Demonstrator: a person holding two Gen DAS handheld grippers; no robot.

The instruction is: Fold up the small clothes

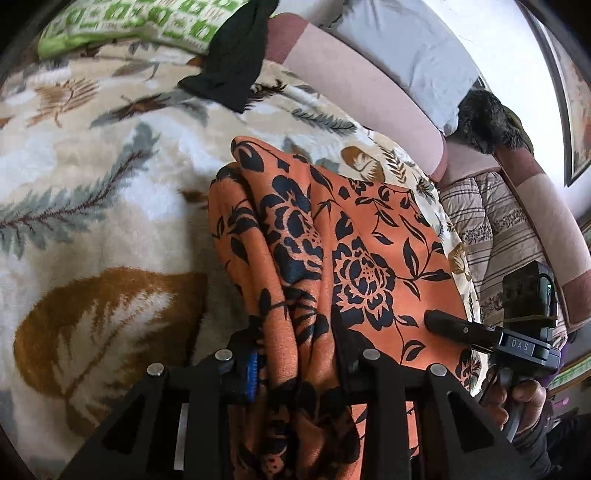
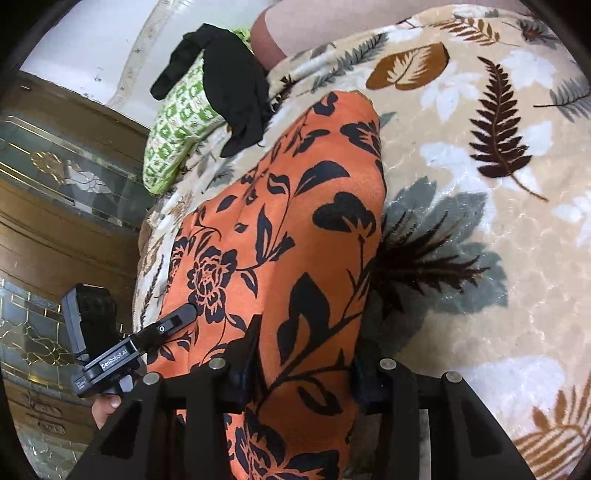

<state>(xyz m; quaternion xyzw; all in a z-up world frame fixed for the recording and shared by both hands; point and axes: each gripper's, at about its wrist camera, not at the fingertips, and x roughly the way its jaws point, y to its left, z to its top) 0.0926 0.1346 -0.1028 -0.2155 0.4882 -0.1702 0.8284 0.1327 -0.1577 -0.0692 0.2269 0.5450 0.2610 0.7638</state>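
Note:
An orange garment with a black flower print (image 1: 332, 229) lies on a leaf-patterned blanket (image 1: 92, 177). My left gripper (image 1: 295, 354) is shut on a bunched edge of it at the near end. The right gripper shows in the left wrist view (image 1: 443, 325) resting on the cloth's right side. In the right wrist view the same garment (image 2: 288, 221) runs away from me, and my right gripper (image 2: 303, 354) is shut on its near edge. The left gripper shows there at the left (image 2: 177, 317), on the cloth.
A black garment (image 1: 236, 62) lies on a green-and-white patterned cloth (image 1: 140, 26) at the far end of the blanket. A pink sofa back (image 1: 369, 88) and a striped quilt (image 1: 480, 221) are to the right. A wooden glass-fronted cabinet (image 2: 55, 184) stands beside the bed.

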